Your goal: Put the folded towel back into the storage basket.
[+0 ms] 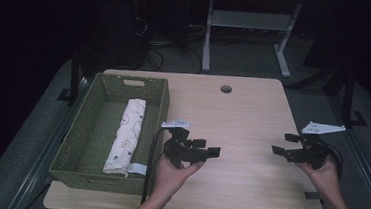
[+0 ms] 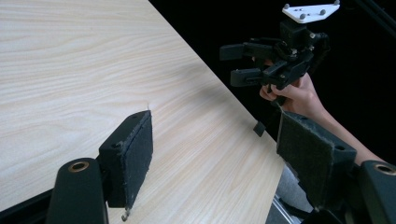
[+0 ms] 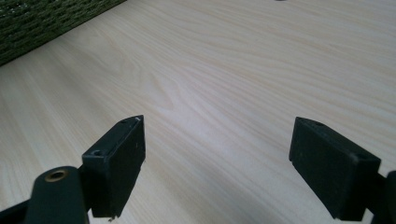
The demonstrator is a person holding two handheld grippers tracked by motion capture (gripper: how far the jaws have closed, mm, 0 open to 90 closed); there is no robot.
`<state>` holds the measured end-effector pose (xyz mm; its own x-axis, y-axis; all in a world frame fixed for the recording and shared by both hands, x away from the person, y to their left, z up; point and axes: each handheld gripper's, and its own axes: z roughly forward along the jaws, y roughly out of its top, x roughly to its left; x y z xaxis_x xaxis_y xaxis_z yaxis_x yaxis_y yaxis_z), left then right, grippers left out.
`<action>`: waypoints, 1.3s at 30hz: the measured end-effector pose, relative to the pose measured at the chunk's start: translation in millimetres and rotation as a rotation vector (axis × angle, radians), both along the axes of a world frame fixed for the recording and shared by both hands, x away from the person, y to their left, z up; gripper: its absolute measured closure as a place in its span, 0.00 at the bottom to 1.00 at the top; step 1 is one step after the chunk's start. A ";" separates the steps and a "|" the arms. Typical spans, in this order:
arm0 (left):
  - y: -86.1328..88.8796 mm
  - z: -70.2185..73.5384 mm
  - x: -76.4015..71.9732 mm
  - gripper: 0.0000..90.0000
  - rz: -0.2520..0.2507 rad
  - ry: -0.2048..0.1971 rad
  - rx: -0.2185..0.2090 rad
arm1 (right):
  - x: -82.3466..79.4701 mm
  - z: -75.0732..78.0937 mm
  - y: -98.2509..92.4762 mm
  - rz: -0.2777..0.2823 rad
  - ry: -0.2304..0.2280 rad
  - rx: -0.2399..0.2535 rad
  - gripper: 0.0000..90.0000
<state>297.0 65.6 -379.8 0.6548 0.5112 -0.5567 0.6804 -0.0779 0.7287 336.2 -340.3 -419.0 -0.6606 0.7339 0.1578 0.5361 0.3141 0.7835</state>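
The rolled cloth, white with a small printed pattern, lies lengthwise inside the green woven basket, along its right wall; a pale tag sticks out at the roll's 6 o'clock end. The basket sits at 9 o'clock on the wooden counter.

The left tool is held just right of the basket, at 3 o'clock from the cloth, jaws released and pointing toward 3 o'clock, gripping nothing. The right tool is held near the counter's 3 o'clock edge, jaws released and pointing toward 9 o'clock, empty.

The left gripper view shows the right tool and its hand beyond the counter edge. The right gripper view shows a cut-off corner of the basket at 11 o'clock. The cloth's print is too small to make out.
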 end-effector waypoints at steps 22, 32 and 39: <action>-13.0 -26.2 -6.5 0.30 0.011 -0.038 0.040 | -32.4 -23.3 -14.2 -0.031 0.007 -0.004 0.20; -18.4 -36.6 -11.4 0.30 0.009 -0.053 0.055 | -49.5 -30.3 -17.7 -0.046 0.002 0.004 0.20; -20.3 -42.6 -14.2 0.30 0.009 -0.060 0.066 | -58.1 -33.2 -17.0 -0.049 0.000 0.015 0.20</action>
